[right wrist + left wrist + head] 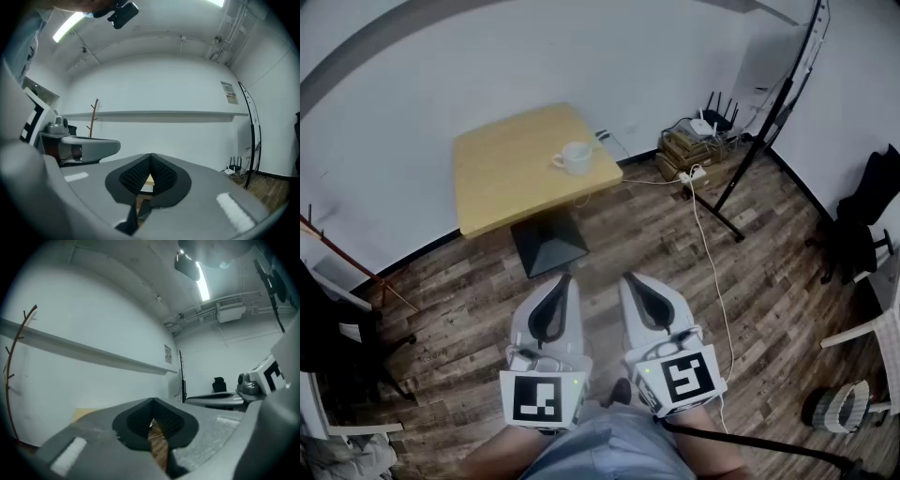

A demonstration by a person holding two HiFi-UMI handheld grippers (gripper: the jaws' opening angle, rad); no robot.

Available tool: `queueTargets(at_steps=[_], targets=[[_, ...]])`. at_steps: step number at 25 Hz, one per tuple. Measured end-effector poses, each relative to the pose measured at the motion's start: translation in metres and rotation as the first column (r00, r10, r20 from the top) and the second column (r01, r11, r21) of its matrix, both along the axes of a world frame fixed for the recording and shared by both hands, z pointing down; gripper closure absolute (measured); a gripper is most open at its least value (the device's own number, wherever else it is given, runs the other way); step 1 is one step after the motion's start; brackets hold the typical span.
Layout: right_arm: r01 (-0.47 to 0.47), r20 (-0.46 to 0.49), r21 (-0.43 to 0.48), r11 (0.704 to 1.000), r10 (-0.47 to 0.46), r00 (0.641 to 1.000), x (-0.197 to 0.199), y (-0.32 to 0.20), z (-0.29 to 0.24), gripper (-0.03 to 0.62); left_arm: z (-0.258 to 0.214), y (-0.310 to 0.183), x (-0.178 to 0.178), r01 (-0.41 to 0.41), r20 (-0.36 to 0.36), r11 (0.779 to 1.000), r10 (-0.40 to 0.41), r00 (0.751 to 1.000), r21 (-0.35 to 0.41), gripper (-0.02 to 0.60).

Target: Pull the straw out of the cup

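Note:
A white cup (575, 157) stands near the right edge of a square wooden table (506, 178) by the far wall. Its straw is too small to make out from here. Both grippers are held low and level in front of the person, well short of the table and side by side. The left gripper (563, 279) has its jaws shut with nothing between them, and so does the right gripper (629, 279). Seen from the left gripper view, the left gripper (153, 405) has its pads meeting. In the right gripper view, the right gripper (150, 159) is also shut, with the table (146, 180) beyond it.
The table stands on a black pedestal base (548, 246) on the wood floor. A router on stacked boxes (698, 141) sits at the back right, next to a leaning black stand (769, 112). A white cable (712, 272) trails across the floor. A black chair (862, 220) is at the right.

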State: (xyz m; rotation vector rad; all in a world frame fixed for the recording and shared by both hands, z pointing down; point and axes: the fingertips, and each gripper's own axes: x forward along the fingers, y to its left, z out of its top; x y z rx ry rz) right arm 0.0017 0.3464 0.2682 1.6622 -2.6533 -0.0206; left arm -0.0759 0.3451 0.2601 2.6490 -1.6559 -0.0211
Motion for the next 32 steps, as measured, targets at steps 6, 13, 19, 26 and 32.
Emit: queueTargets(at_steps=[6, 13, 19, 26, 32], targets=[[0.010, 0.008, -0.005, 1.000, -0.010, 1.000, 0.012, 0.000, 0.002, 0.588, 0.001, 0.001, 0.014, 0.000, 0.004, 1.000, 0.000, 1.000, 0.005, 0.574], [0.035, 0.058, -0.001, 0.999, -0.035, 0.998, 0.030, 0.002, 0.003, 0.588, 0.004, 0.005, 0.034, -0.001, 0.030, 1.000, 0.001, 1.000, -0.002, 0.574], [0.060, 0.092, -0.002, 0.998, -0.059, 0.994, 0.056, -0.002, 0.007, 0.587, 0.009, 0.005, 0.064, 0.012, 0.033, 1.000, -0.011, 0.999, -0.016, 0.574], [0.088, 0.132, -0.058, 0.994, -0.079, 0.988, 0.067, -0.006, 0.027, 0.587, 0.015, 0.011, 0.078, 0.036, 0.078, 0.999, -0.034, 0.996, -0.023, 0.574], [0.091, 0.150, -0.104, 0.990, -0.074, 0.986, 0.060, -0.025, 0.049, 0.586, 0.038, -0.008, 0.067, 0.048, 0.100, 0.996, -0.040, 0.994, -0.078, 0.574]])
